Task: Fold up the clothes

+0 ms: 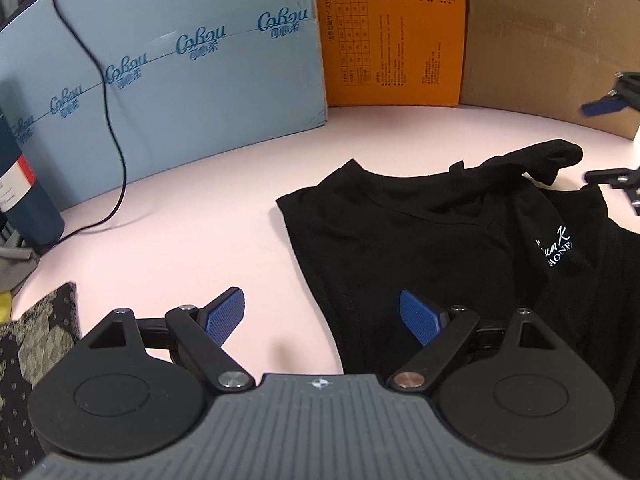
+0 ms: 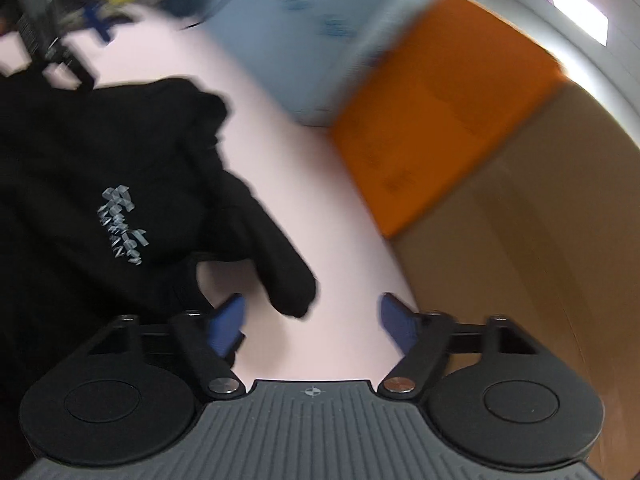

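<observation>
While lying flat on pink table (image 1: 240, 208): black shirt (image 1: 400, 248) | left gripper (image 1: 322, 320): jaws wide, holding nothing | right gripper (image 2: 312, 320): jaws apart, holding nothing | boxes: insides hidden

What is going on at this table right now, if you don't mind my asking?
A person with a gripper in each hand is folding a black T-shirt on a pink table. The shirt lies partly folded. The left gripper is open over the shirt's edge, holding nothing. The right gripper is open too, beside a loose sleeve, in a blurred view.
</observation>
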Available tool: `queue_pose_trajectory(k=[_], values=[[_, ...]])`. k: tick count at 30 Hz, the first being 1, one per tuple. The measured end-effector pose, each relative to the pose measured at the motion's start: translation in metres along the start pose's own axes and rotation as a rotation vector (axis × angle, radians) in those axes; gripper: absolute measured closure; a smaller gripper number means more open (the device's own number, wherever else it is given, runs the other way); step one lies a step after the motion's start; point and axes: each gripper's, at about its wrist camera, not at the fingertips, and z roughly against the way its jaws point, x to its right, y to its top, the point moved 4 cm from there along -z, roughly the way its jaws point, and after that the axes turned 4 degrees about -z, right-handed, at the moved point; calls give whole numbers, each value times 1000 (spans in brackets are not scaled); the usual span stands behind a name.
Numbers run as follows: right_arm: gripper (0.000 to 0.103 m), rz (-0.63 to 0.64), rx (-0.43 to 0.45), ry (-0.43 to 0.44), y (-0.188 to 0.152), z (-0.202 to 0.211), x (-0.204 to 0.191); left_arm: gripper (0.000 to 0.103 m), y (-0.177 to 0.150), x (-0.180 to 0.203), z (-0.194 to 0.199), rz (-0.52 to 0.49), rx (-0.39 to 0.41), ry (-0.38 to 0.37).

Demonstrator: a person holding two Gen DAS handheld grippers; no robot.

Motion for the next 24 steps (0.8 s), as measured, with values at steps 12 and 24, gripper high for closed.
queue_pose_trajectory(k=[12,24], values=[[83,-853,132,109,55,-40,120,18,-17,-7,-5,62,-65,49],[66,-966,-53,269,-28,2,79,16,-23,-15,-12,98,-87,47]])
